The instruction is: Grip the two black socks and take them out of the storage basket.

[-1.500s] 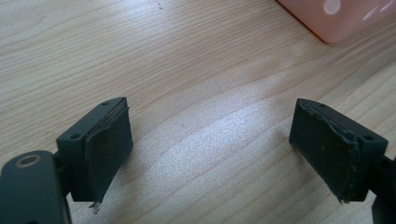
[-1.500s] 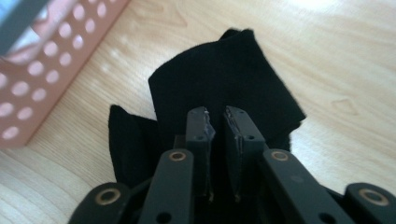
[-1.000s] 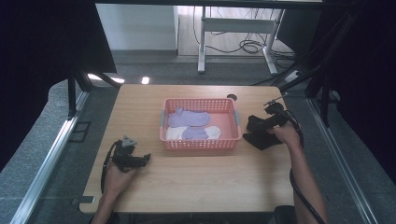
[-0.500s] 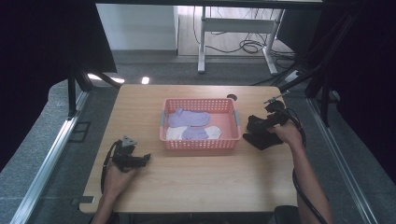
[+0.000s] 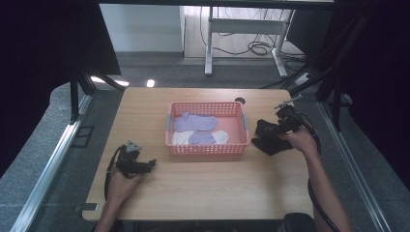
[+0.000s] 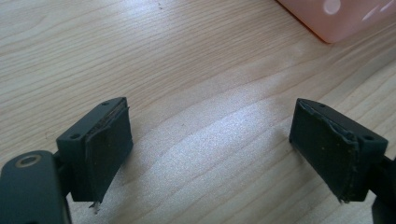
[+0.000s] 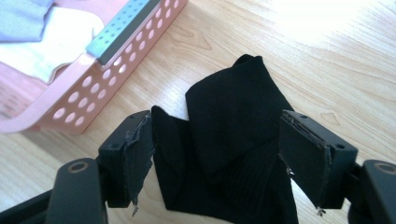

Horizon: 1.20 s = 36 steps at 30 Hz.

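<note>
A pair of black socks lies crumpled on the wooden table, just right of a pink basket. My right gripper hovers over it. In the right gripper view the black sock sits between the jaws of the right gripper; they have just been opening and neither pad presses on the cloth. My left gripper rests on the table at the front left. Its jaws stand open over bare wood in the left gripper view.
The basket holds purple socks and a white sock; its perforated wall is close to the left of my right gripper. A round cable hole sits behind the basket. A basket corner shows beyond my left gripper.
My right gripper has risen a little over the black socks, which stay on the table. The left gripper has not moved.
</note>
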Available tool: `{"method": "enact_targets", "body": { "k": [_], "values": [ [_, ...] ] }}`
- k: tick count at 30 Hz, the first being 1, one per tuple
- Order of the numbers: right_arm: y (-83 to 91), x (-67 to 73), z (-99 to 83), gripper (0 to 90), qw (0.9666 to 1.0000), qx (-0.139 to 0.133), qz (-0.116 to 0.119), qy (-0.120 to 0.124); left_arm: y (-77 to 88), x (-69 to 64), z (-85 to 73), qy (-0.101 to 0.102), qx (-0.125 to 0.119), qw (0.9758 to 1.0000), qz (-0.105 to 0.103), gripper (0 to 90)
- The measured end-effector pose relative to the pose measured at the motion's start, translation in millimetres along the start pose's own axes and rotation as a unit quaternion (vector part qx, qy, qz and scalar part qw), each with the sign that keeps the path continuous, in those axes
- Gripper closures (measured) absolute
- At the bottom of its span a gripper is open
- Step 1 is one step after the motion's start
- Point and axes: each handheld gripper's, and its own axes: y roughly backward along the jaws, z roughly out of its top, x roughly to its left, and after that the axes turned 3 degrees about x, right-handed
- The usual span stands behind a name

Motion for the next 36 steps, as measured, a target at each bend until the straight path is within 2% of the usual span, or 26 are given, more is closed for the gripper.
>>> {"method": "enact_targets", "body": {
  "k": [14, 23, 36],
  "values": [
    [15.3, 14.1, -11.0, 18.2, 0.9999, -0.001, 0.001, 0.011, 0.0, 0.0, 0.0, 0.000, 0.000, 1.0000, 0.000, 12.9],
    [23.2, 31.3, -17.0, 14.2, 0.9996, -0.010, 0.000, 0.028, 0.0, 0.0, 0.0, 0.000, 0.000, 1.0000, 0.000, 12.9],
    [26.9, 58.3, -27.3, 13.8, 0.9980, -0.031, 0.018, 0.053, 0.0, 0.0, 0.0, 0.000, 0.000, 1.0000, 0.000, 12.9]
  ]
}}
